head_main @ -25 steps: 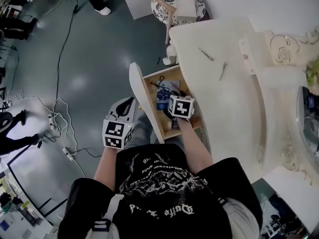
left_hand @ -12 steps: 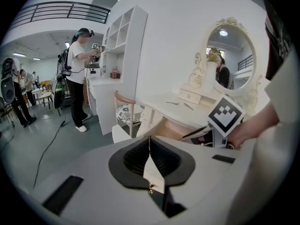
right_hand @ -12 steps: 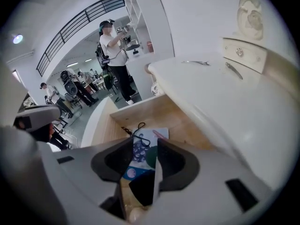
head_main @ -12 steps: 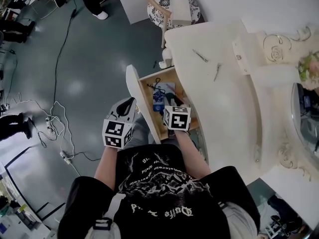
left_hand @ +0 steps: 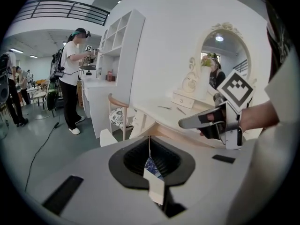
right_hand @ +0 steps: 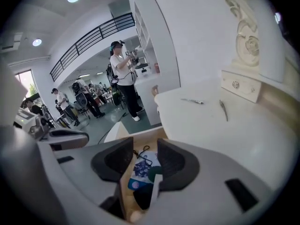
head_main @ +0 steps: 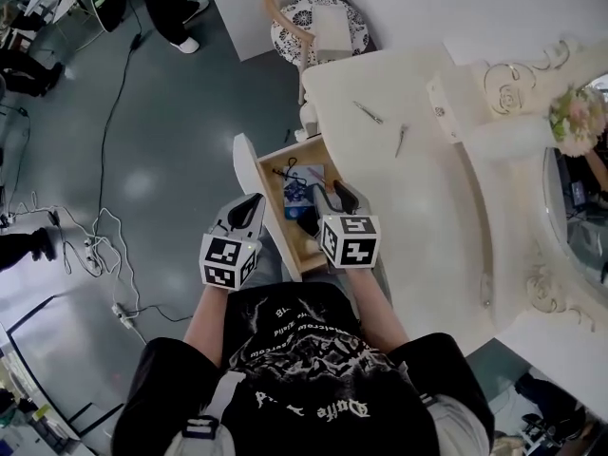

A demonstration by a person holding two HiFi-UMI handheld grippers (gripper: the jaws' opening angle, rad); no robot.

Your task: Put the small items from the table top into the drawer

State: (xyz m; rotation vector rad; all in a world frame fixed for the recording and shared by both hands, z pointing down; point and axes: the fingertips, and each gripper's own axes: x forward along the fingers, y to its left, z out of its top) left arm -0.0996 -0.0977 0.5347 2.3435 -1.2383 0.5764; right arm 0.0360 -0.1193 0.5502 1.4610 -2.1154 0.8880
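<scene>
The wooden drawer (head_main: 302,255) stands pulled out of the cream dressing table (head_main: 437,207). In it lie a blue card with a black cord (head_main: 300,188) (right_hand: 139,169) and a dark item (head_main: 310,224). Two thin metal items rest on the table top, one (head_main: 369,113) (right_hand: 192,101) farther away and one (head_main: 401,140) (right_hand: 223,110) nearer the mirror. My right gripper (head_main: 332,198) (right_hand: 144,153) hovers over the drawer, open and empty. My left gripper (head_main: 249,207) (left_hand: 150,142) hangs left of the drawer front, shut on nothing.
A chair with a patterned cushion (head_main: 318,17) stands beyond the table's far end. A small drawer box (head_main: 445,103), flowers (head_main: 575,117) and a mirror (head_main: 578,218) line the table's right side. Cables (head_main: 95,245) lie on the floor at left. A person (left_hand: 72,78) stands farther off.
My right gripper has come back up out of the drawer toward me, its jaws now showing and apart. The left gripper has hardly moved. The head view has shifted.
</scene>
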